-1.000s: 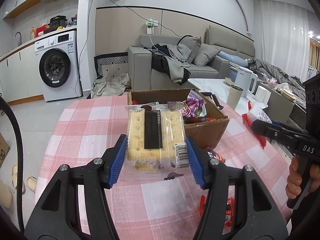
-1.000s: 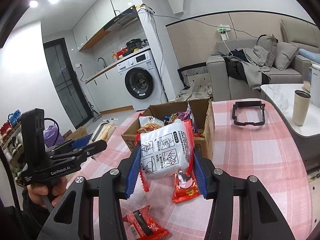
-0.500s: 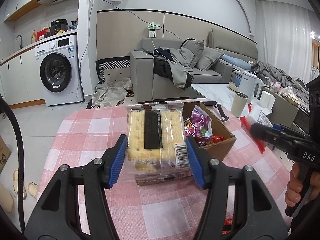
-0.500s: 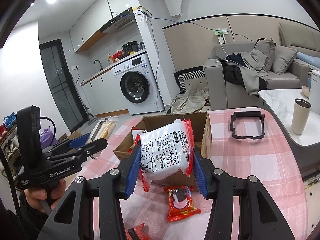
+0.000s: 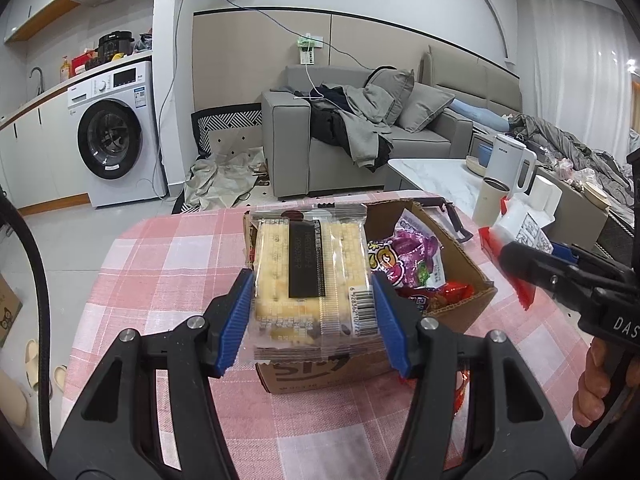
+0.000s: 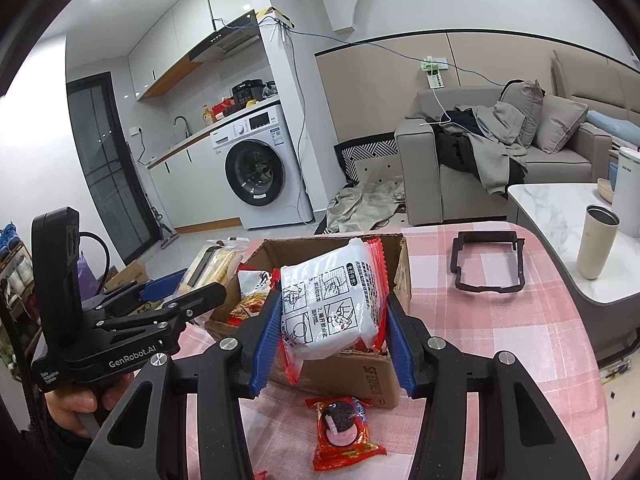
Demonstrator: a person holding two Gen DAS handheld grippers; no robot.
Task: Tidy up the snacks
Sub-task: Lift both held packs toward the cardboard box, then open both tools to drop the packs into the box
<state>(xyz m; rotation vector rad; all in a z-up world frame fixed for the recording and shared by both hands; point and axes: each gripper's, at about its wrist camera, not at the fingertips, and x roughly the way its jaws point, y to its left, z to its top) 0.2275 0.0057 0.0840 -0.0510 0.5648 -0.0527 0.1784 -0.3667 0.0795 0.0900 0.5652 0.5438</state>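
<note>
Pink checkered tablecloth on the table [image 6: 500, 344], washing machine [image 6: 260, 172] and a grey sofa [image 5: 360, 152] piled with clothes in the background, so basically a studio flat setup. Cardboard box [image 6: 360, 372] sits in the middle of the table with a few snack bags already inside, including a purple one [image 5: 408, 256]. Left hand-held gripper [image 5: 312, 312] is clamped on a clear-wrapped cracker pack [image 5: 312, 276], blue pads pressing both sides, held up over the near left end of the box. Right hand-held gripper [image 6: 332, 340] is gripping a white instant noodle packet [image 6: 332, 304] with red edges the same way, hanging above the box's near edge. One red cookie packet [image 6: 344, 432] lies on the cloth just in front of the box. Off to the right there's a black plastic frame [image 6: 486, 264] lying flat on the table, and a beige tumbler [image 6: 598, 242] on the marble side table beyond it.
</note>
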